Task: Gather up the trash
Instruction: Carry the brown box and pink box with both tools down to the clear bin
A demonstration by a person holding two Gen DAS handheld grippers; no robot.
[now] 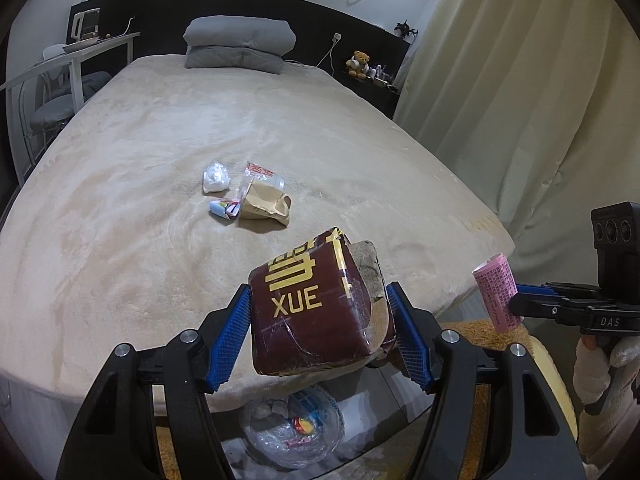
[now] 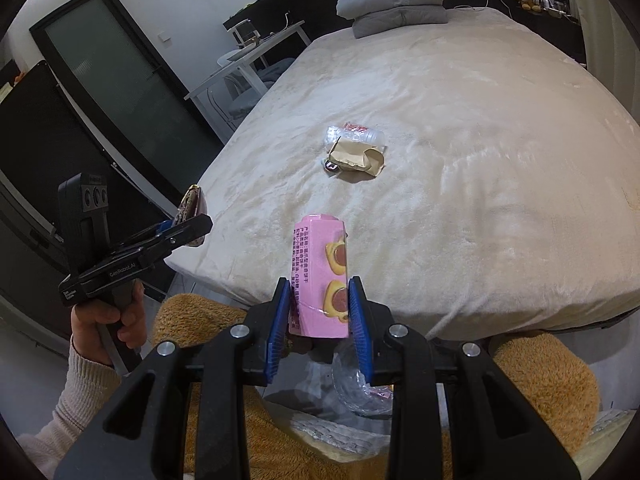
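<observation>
My left gripper (image 1: pixel 318 304) is shut on a dark red box (image 1: pixel 312 312) with gold "XUE" lettering, held past the bed's near edge above a clear plastic bag (image 1: pixel 294 434) with trash in it. My right gripper (image 2: pixel 318 292) is shut on a pink snack box (image 2: pixel 318 276), also past the bed's near edge; the box shows in the left wrist view (image 1: pixel 496 292) too. On the bed lie a torn brown paper bag (image 1: pixel 264 202), a clear wrapper with red print (image 1: pixel 262 172), a white crumpled bag (image 1: pixel 216 176) and a small colourful packet (image 1: pixel 224 208).
The beige bed (image 1: pixel 160 200) fills both views, with grey pillows (image 1: pixel 240 46) at its head. A white desk and chair (image 1: pixel 60 76) stand at the left, curtains (image 1: pixel 520 100) at the right. An orange fluffy rug (image 2: pixel 540 376) lies under the grippers. A dark door (image 2: pixel 120 92) is at the left.
</observation>
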